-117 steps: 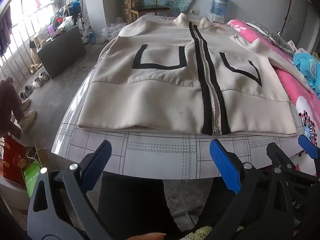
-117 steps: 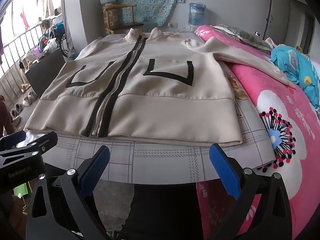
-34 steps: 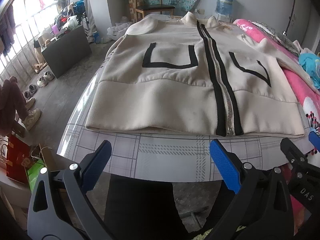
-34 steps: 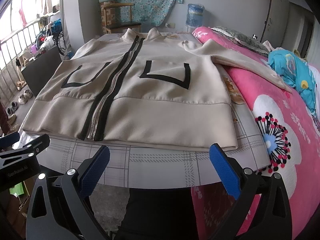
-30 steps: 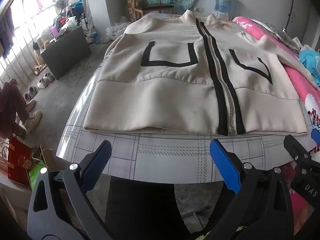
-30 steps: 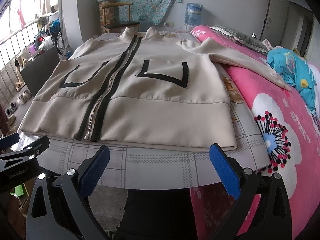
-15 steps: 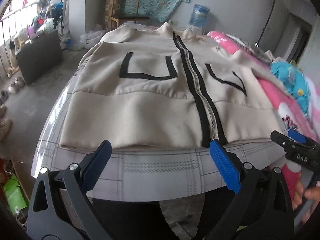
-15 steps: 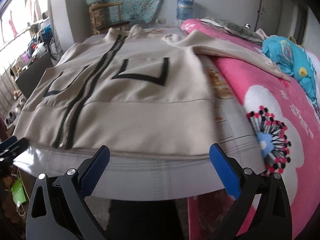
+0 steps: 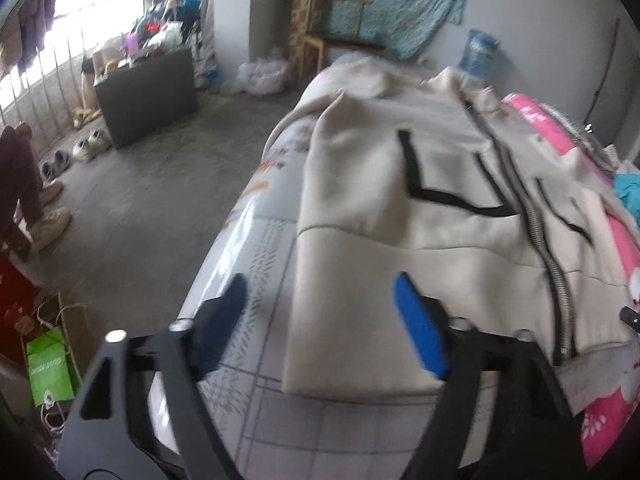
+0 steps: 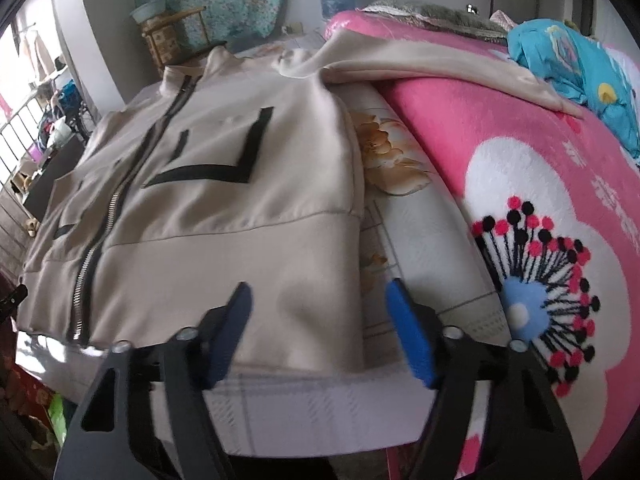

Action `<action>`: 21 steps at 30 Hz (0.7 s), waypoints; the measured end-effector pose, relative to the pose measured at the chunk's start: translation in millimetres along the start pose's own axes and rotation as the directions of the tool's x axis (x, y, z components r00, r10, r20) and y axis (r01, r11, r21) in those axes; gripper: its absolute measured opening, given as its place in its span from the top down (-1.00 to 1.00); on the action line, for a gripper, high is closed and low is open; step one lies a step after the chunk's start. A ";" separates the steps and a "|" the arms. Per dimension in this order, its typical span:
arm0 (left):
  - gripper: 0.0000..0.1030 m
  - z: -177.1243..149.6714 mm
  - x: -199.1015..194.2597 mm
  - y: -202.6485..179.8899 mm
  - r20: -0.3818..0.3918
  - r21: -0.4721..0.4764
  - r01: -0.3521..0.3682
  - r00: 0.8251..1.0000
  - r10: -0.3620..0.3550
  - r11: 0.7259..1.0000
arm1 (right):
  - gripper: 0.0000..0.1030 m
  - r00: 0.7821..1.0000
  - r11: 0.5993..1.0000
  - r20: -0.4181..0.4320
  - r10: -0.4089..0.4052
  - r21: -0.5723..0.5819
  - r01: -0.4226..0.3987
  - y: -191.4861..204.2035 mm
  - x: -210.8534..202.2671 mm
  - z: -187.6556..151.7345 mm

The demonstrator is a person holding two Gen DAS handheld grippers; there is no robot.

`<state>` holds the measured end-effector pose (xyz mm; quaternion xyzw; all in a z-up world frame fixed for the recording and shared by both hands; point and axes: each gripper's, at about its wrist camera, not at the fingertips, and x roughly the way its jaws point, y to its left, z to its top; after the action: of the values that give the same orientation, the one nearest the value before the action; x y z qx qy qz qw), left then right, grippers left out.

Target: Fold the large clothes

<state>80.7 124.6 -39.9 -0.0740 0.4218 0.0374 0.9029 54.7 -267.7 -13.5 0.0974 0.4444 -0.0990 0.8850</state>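
Observation:
A beige zip-up jacket (image 9: 440, 184) with black trim lies front up on the table (image 9: 248, 248). My left gripper (image 9: 320, 304) hovers over the jacket's lower left corner. Its jaws are closing with the hem edge between them, and the blue pads (image 9: 416, 332) are not pressing on cloth. In the right wrist view the jacket (image 10: 224, 216) fills the left half. My right gripper (image 10: 318, 308) is over its lower right corner, jaws closing, hem between them but not pinched. One sleeve (image 10: 440, 68) lies out across the pink blanket.
A pink flowered blanket (image 10: 540, 184) and a turquoise garment (image 10: 580, 60) lie right of the table. Left of it is bare floor with a dark cabinet (image 9: 148, 92), shoes (image 9: 88, 146) and a green bag (image 9: 50, 364). A chair (image 9: 336, 40) and a water jug (image 9: 478, 54) stand behind.
Both grippers have moved apart and lower, from in front of the table edge to over the jacket's two bottom corners. Their jaws have narrowed from wide open.

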 end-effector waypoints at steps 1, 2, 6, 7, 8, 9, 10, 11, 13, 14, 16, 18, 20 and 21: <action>-0.18 0.6 1.9 -0.4 0.009 0.007 -0.017 1.000 0.017 1.000 | -0.16 1.000 1.000 0.004 -0.010 -0.016 0.010 2.1 0.9 0.6; -0.10 1.3 2.7 -1.8 0.013 0.018 -0.025 1.000 0.024 1.000 | -0.08 1.000 0.999 0.010 -0.027 -0.043 0.027 6.1 1.6 1.3; 0.31 4.1 8.8 -8.4 0.011 0.046 -0.044 0.999 0.043 0.998 | 0.28 0.998 0.990 0.016 -0.057 -0.125 0.058 18.7 11.9 6.0; 0.39 4.7 10.4 -11.3 0.018 0.055 -0.048 0.999 0.048 0.997 | 0.36 0.998 0.990 0.019 -0.052 -0.131 0.054 19.7 13.6 8.7; 0.54 5.1 11.1 -13.4 0.023 0.063 -0.049 0.999 0.048 0.997 | 0.53 0.999 0.990 0.015 -0.041 -0.132 0.043 19.9 14.9 11.5; 0.72 5.6 10.6 -16.6 0.029 0.072 -0.067 0.997 0.065 0.995 | 0.70 0.999 0.991 0.013 -0.041 -0.126 0.042 19.4 15.1 14.1; 0.82 5.1 7.5 -20.3 0.042 0.093 -0.092 0.995 0.088 0.991 | 0.74 0.999 0.992 0.012 -0.039 -0.123 0.040 17.9 14.0 15.0; 0.89 5.1 3.7 -24.6 0.056 0.116 -0.110 0.993 0.104 0.987 | 0.79 0.999 0.992 0.016 -0.032 -0.119 0.033 17.7 10.6 16.8; 0.91 5.0 -8.1 -30.7 0.087 0.148 -0.125 0.990 0.113 0.981 | 0.82 0.999 0.993 0.040 -0.019 -0.115 0.024 16.8 0.4 17.9; 0.92 4.3 -16.4 -33.3 0.104 0.162 -0.128 0.988 0.112 0.979 | 0.82 0.998 0.992 0.056 -0.018 -0.120 0.025 16.6 -6.2 17.1; 0.92 2.5 -29.7 -35.3 0.122 0.177 -0.123 0.987 0.102 0.977 | 0.83 0.996 0.991 0.086 -0.019 -0.129 0.030 16.1 -18.9 16.3; 0.92 -0.7 -40.8 -35.8 0.125 0.184 -0.115 0.988 0.093 0.976 | 0.83 0.995 0.993 0.104 -0.009 -0.117 0.021 11.7 -29.8 14.5; 0.92 -6.4 -52.9 -34.9 0.119 0.189 -0.104 0.989 0.082 0.977 | 0.86 0.994 0.995 0.110 -0.002 -0.101 0.013 4.7 -39.6 11.5; 0.92 -9.5 -58.5 -34.2 0.115 0.191 -0.100 0.990 0.078 0.977 | 0.88 0.994 0.995 0.113 -0.004 -0.095 0.015 1.1 -47.1 7.1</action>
<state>40.5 89.1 2.5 0.0364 0.3773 0.0401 0.9245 32.9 -264.3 28.7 0.0471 0.3983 -0.0872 0.9119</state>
